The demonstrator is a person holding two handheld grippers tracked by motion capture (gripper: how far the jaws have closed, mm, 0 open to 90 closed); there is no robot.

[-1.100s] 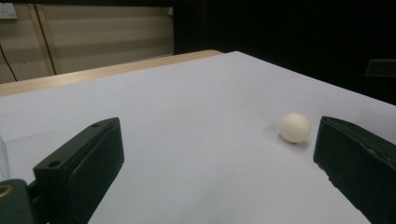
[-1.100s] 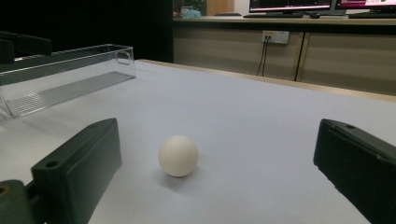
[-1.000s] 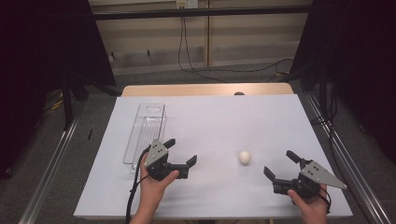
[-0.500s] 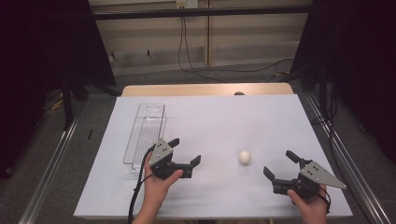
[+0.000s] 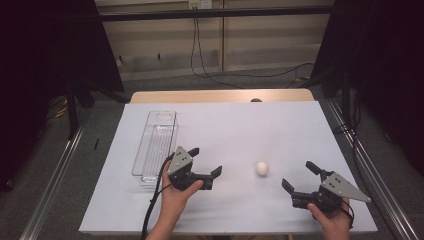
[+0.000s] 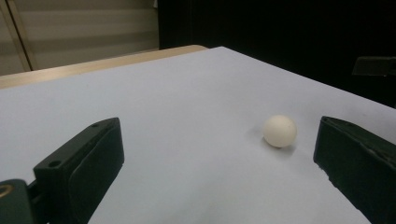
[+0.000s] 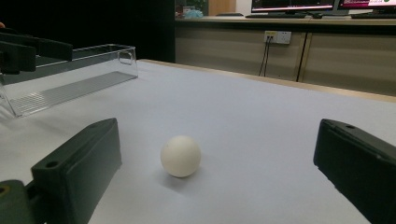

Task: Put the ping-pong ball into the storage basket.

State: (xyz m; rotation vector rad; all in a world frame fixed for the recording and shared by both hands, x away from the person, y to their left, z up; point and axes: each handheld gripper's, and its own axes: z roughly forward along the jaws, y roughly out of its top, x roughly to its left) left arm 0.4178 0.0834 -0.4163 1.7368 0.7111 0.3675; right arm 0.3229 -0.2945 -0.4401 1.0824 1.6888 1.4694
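High view: one small white ball (image 5: 261, 168) on white table sheet (image 5: 240, 130), one clear plastic tray (image 5: 155, 145). Left gripper (image 5: 205, 161) and right gripper (image 5: 300, 176), jaws wide, flank ball, apart.

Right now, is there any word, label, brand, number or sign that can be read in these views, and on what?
None can be read.
Monitors on the far counter: screen content too small and blurred.
White ball, clear plastic tray, left gripper and right gripper: no print visible.
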